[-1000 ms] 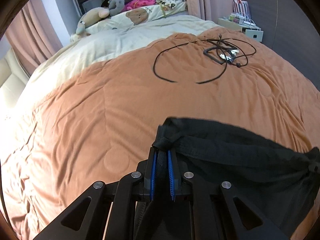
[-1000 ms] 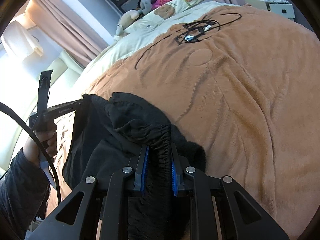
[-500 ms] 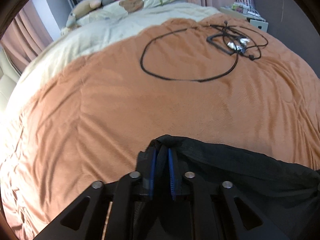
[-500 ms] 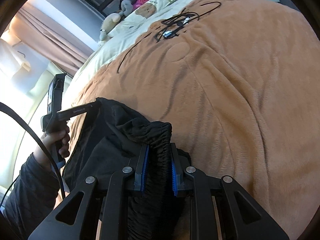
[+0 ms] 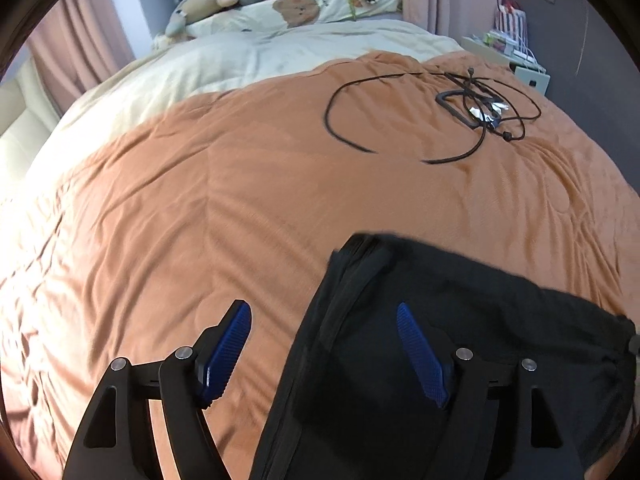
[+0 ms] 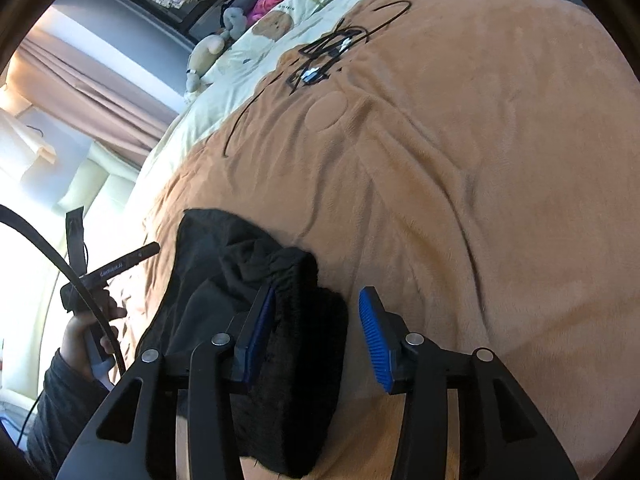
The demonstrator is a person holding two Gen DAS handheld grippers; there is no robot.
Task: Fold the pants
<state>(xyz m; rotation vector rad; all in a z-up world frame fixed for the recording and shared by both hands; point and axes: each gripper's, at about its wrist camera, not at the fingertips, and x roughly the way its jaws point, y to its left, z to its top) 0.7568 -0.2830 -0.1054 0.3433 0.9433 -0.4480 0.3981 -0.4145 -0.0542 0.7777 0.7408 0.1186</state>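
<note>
The black pants (image 5: 460,312) lie bunched on the orange blanket (image 5: 240,208). My left gripper (image 5: 320,306) stands over their left edge with its jaws opening wide. The fabric lies under and between the blue pads (image 5: 420,356), and neither pad presses on it. In the right wrist view the pants (image 6: 224,280) show their gathered waistband end. My right gripper (image 6: 318,290) is opening too. The waistband rests against its left pad (image 6: 260,328), clear of the right one. A hand (image 6: 86,332) holds the left gripper (image 6: 150,249) beside the pants' far edge.
A tangle of black cables (image 5: 472,108) lies on the blanket further up the bed. Beyond it are a cream duvet (image 5: 240,60), plush toys (image 5: 208,4) and pillows. A white nightstand (image 5: 528,76) stands at the far right, and pink curtains (image 6: 100,92) hang at the left.
Both grippers were shut on the pants' edge and waistband; now their jaws stand apart and the fabric has dropped onto the blanket. The left gripper has pulled back a little.
</note>
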